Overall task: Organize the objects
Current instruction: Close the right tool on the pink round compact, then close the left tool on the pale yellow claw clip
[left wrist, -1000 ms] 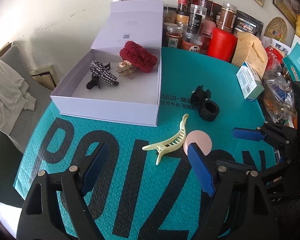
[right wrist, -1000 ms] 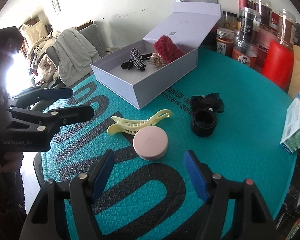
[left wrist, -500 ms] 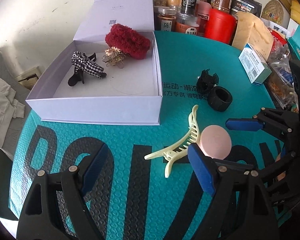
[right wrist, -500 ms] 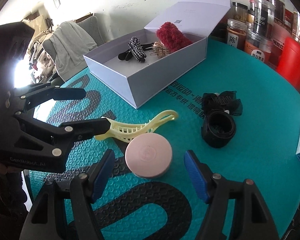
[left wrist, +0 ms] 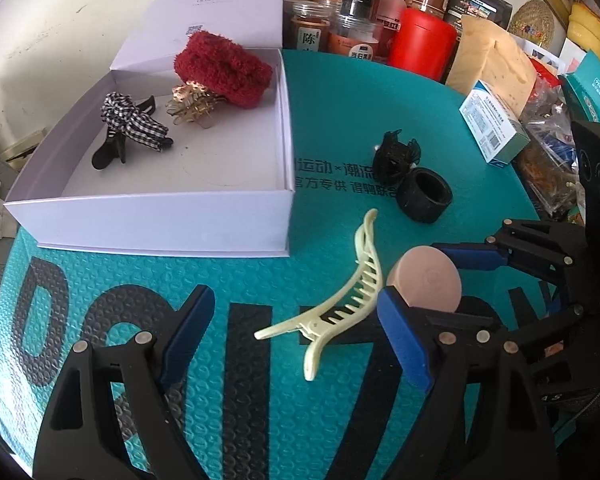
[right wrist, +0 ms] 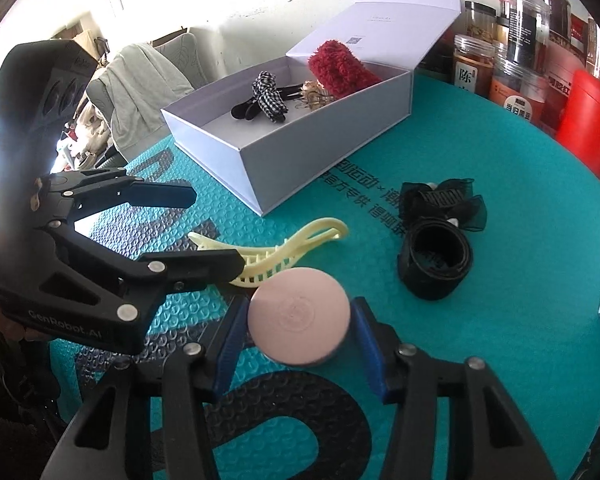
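Right wrist view shows the teal mat [right wrist: 500, 160] under everything, with the white box [right wrist: 320, 152] lying open at its far side — a red fuzzy piece [right wrist: 340, 70], a checked bow clip [right wrist: 270, 96] and a gold clip [right wrist: 314, 94] lie inside. Near the box sit a black band [right wrist: 434, 258] and a black bow [right wrist: 444, 200], touching. The left gripper [left wrist: 296, 336] has its fingers spread wide around the cream claw clip [left wrist: 340, 304], not touching it. The right gripper [right wrist: 300, 336] is clamped on the pink disc [right wrist: 298, 316], just beside the clip — its blue pads [right wrist: 232, 344] press both sides.
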Demonstrator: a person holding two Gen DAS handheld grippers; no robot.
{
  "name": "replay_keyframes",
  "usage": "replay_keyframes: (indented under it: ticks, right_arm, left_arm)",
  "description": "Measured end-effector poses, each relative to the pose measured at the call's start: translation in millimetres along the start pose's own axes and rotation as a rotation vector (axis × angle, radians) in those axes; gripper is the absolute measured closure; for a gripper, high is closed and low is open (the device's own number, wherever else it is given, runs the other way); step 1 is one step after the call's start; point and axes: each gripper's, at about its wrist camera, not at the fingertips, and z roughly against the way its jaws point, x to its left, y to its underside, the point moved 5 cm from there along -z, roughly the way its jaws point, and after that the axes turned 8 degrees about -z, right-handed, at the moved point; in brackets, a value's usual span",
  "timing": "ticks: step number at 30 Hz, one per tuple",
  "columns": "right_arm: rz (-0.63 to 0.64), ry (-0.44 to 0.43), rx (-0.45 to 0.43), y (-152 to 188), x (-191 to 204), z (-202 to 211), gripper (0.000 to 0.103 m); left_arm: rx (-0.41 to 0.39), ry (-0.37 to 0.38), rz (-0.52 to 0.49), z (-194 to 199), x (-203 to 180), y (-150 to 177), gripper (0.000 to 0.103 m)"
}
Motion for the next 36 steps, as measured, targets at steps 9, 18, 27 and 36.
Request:
replay_keyframes:
  ticks: [9, 18, 27, 36]
  right_arm:
    - [0.012, 0.035, 0.009, 15.0, -6.1, 14.5, 0.050]
    - [-0.010, 0.061, -0.002, 28.2, -19.3, 28.1, 0.050]
    - [-0.068, 0.072, 0.001, 38.1, -38.3, 40.2, 0.051]
    - [-0.089, 0.064, -0.005, 51.5, -45.1, 52.0, 0.050]
  left_arm:
    - [0.045, 0.022, -0.082, -12.1, -25.9, 2.6, 0.021]
    - [-0.005, -0.070, -0.284, -7.3, -60.5, 15.1, 0.054]
    - [0.029, -0.058, -0.170, -3.3, -65.5, 20.5, 0.072]
    - [0.048, -0.069, -0.107, 4.2, -68.7, 31.9, 0.072]
